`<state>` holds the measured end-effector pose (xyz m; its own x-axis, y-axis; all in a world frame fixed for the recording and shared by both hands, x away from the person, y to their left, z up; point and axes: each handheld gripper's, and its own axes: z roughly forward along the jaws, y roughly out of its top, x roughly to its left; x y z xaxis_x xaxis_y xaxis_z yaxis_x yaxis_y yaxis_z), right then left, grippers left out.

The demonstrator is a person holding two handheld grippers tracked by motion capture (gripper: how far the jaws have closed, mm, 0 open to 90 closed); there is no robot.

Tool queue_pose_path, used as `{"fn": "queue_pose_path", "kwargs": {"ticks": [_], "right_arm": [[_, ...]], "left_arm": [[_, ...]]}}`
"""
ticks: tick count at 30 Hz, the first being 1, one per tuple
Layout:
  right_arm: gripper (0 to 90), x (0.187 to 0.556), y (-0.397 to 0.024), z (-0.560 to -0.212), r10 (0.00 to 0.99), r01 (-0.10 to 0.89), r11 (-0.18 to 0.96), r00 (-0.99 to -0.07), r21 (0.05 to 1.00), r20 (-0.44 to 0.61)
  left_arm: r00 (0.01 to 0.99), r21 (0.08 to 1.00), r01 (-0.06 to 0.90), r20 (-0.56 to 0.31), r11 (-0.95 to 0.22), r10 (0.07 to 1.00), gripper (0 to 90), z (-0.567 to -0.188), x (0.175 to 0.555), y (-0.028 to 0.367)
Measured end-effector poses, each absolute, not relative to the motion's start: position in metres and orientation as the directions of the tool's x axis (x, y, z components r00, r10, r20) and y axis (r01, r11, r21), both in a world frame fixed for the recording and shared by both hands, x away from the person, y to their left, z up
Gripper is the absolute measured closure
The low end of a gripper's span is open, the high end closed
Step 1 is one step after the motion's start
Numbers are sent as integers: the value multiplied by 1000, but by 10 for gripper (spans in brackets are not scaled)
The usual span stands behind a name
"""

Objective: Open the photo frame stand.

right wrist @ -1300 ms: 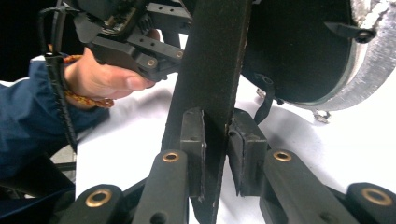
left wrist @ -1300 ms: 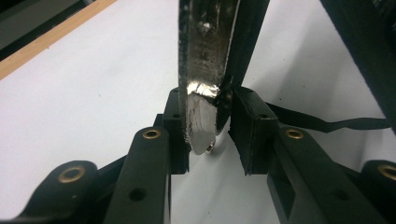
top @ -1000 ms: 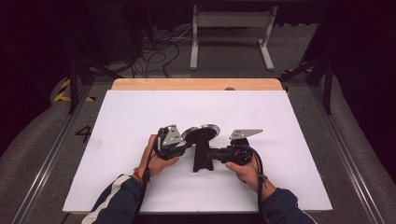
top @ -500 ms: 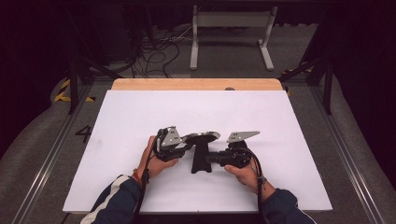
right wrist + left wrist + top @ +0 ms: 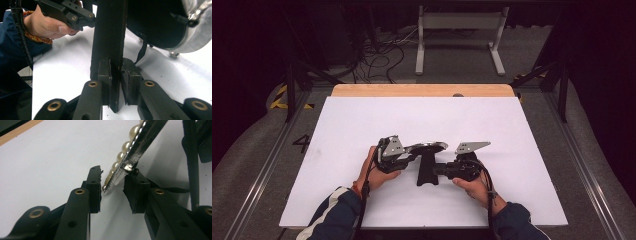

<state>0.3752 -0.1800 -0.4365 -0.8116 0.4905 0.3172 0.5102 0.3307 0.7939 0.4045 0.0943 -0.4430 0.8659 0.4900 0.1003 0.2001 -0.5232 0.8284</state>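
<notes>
A round silver frame [image 5: 428, 146] with a pearl rim [image 5: 124, 145] lies nearly flat above the white table [image 5: 512, 130], between my two grippers. Its black stand [image 5: 427, 174] hangs below it. My left gripper [image 5: 410, 153] comes from the left. Its jaws have just been opening, and the frame's edge [image 5: 117, 176] sits loosely between the pads of the left gripper [image 5: 112, 187], leaning on the right one. My right gripper [image 5: 440, 171] is shut on the stand [image 5: 110, 32], which the right gripper [image 5: 116, 75] clamps near its foot. Above it shows the frame's dark back [image 5: 155, 22].
A wooden strip [image 5: 422, 90] borders the table's far edge. Beyond it are cables and a white metal stand [image 5: 459, 35] on the floor. Metal rails [image 5: 267, 165] run along both sides of the table. The left gripper [image 5: 82, 18] and its hand show past the stand.
The round frame has tipped from facing up at the camera to lying almost flat and edge-on. Both hands have stayed where they were.
</notes>
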Motion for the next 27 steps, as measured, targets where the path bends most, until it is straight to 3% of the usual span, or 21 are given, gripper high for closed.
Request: {"fn": "queue_pose_path", "kwargs": {"ticks": [8, 15, 18, 27], "right_arm": [[742, 368, -182, -425, 518, 443, 334, -824, 832, 230], [737, 351, -186, -402, 550, 314, 374, -832, 873, 63], [766, 346, -187, -397, 558, 285, 375, -829, 882, 31], [859, 332, -188, -387, 580, 229, 323, -815, 918, -1]], "left_arm": [[881, 827, 173, 113, -534, 460, 605, -439, 402, 99], [895, 819, 158, 118, -552, 430, 510, -437, 401, 102], [900, 816, 161, 110, -555, 422, 460, -437, 401, 102], [900, 820, 164, 103, -548, 424, 427, -435, 401, 106]]}}
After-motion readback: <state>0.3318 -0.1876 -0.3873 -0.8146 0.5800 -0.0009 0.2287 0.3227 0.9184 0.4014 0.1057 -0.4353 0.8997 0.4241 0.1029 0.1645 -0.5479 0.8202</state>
